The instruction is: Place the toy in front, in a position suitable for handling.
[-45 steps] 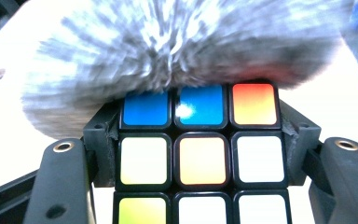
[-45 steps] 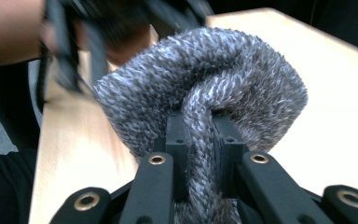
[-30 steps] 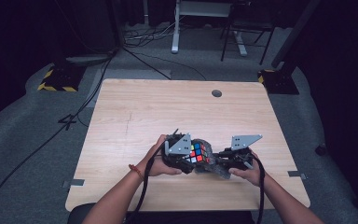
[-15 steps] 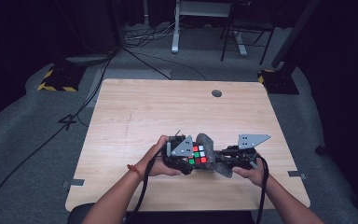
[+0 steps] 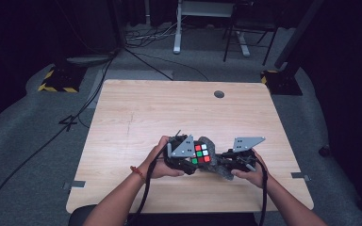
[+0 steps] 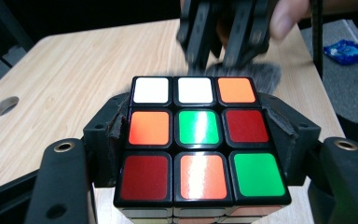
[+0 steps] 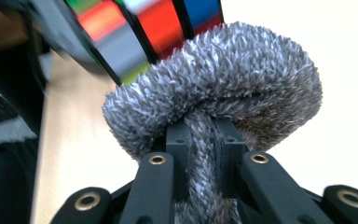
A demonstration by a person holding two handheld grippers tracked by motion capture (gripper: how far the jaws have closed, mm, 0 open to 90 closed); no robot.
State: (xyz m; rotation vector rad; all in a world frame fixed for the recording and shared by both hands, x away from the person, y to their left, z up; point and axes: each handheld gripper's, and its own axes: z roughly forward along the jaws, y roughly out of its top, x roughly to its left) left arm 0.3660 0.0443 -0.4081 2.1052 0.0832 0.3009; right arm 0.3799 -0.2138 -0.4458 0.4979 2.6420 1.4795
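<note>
The left gripper [image 6: 200, 154] squeezes the hard, smooth Rubik's cube [image 6: 199, 140] by its sides; the right gripper [image 7: 205, 140] pinches the soft, fuzzy grey cloth [image 7: 223, 79].

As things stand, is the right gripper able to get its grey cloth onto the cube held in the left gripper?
Probably yes. The right gripper is shut on the grey cloth, which bulges right up against the cube. The left gripper clamps the cube's sides, and nothing stands between cloth and cube.
</note>
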